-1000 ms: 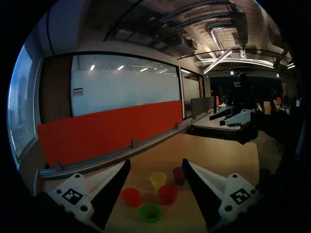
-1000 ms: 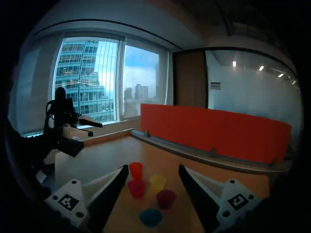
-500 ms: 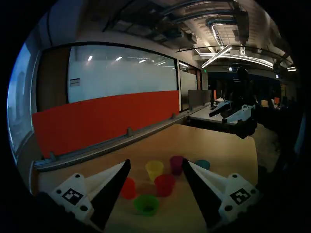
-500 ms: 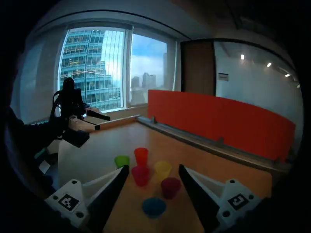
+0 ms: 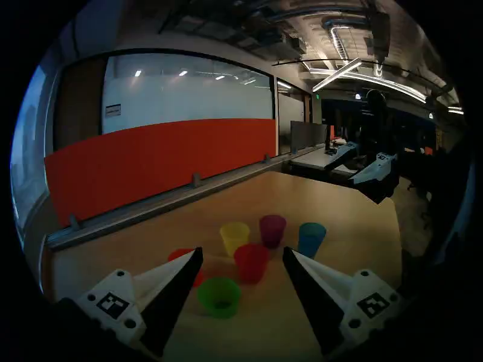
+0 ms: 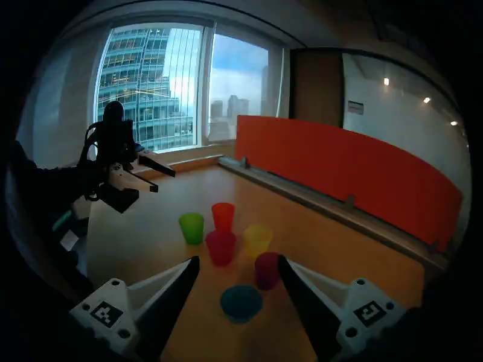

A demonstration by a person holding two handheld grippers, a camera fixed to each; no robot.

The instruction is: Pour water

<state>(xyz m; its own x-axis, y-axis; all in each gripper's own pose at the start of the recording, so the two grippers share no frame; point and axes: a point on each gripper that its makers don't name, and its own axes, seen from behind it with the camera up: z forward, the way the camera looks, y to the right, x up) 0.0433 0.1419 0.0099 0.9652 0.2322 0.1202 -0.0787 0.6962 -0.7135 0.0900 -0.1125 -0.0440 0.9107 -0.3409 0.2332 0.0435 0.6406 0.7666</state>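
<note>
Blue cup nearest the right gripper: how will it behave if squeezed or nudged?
The blue cup looks like thin plastic, so probably light and may flex when squeezed. It stands upright, narrower at the base, so a push near the rim could tip it. On the smooth table it likely slides.

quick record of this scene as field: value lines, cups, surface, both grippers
surface: wooden table
cups: six, upright, clustered: green cup, orange cup, red cup, yellow cup, magenta cup, blue cup
left hand-held gripper: open, empty, facing the cluster
right hand-held gripper: open, empty, facing the cluster
water: cannot tell
backdrop: orange partition
</note>
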